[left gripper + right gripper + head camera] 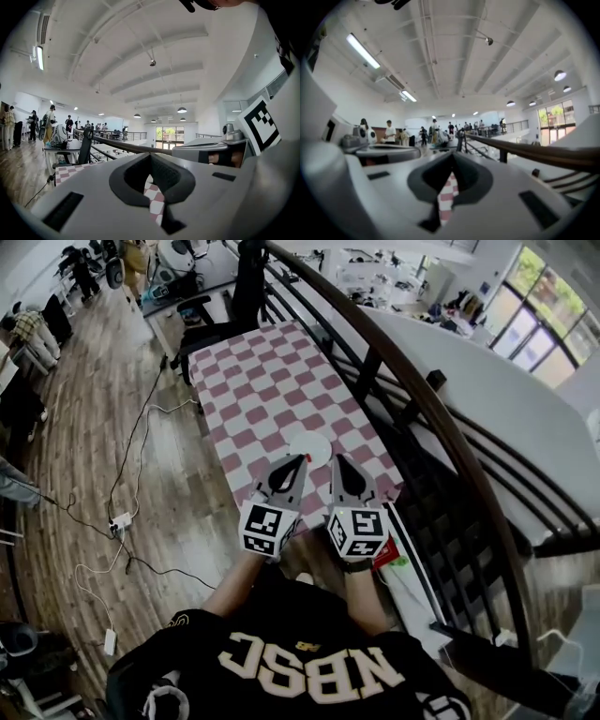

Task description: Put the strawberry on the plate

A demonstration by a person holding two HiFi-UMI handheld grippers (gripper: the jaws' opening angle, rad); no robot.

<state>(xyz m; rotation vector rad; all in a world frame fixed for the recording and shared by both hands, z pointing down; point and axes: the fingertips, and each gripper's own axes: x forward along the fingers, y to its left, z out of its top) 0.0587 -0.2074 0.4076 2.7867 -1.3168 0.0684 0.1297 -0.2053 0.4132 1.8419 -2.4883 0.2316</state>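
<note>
The left gripper (pixel 300 459) and the right gripper (pixel 337 458) hover side by side over the near end of a table (pixel 272 381) covered with a checked cloth (pixel 246 414). Both pairs of jaws are clenched tip to tip with nothing between them (each gripper view shows only cloth through the gap). A white plate (pixel 314 442) lies just beyond the tips. The strawberry (pixel 306 457) seems to be the tiny red speck at the plate's near rim, just beside the left gripper's tips; whether they touch cannot be made out.
</note>
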